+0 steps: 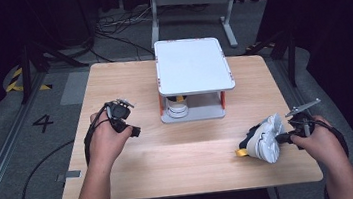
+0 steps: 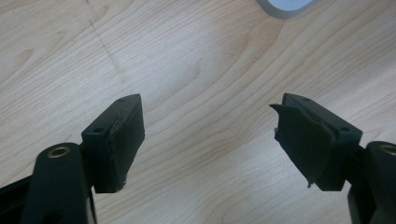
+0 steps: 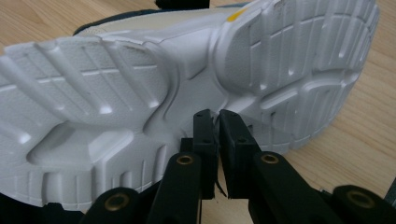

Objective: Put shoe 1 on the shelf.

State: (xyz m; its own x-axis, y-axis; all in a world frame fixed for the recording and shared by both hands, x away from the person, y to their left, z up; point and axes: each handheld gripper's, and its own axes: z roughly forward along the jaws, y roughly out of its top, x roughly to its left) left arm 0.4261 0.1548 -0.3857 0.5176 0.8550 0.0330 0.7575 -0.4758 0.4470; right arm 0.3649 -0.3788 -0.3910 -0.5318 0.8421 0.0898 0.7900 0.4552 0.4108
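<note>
Right tongs [image 3: 217,122] pinching shoe [image 3: 140,93] sole edge, left tongs [image 2: 210,140] agape — empty

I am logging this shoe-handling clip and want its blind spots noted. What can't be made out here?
- Shoe upper: right gripper view, hidden behind its sole.
- What the right gripper pinches: that view, jaws cover it.
- Item under the white stand: high view, shelf top covers most of it.
</note>
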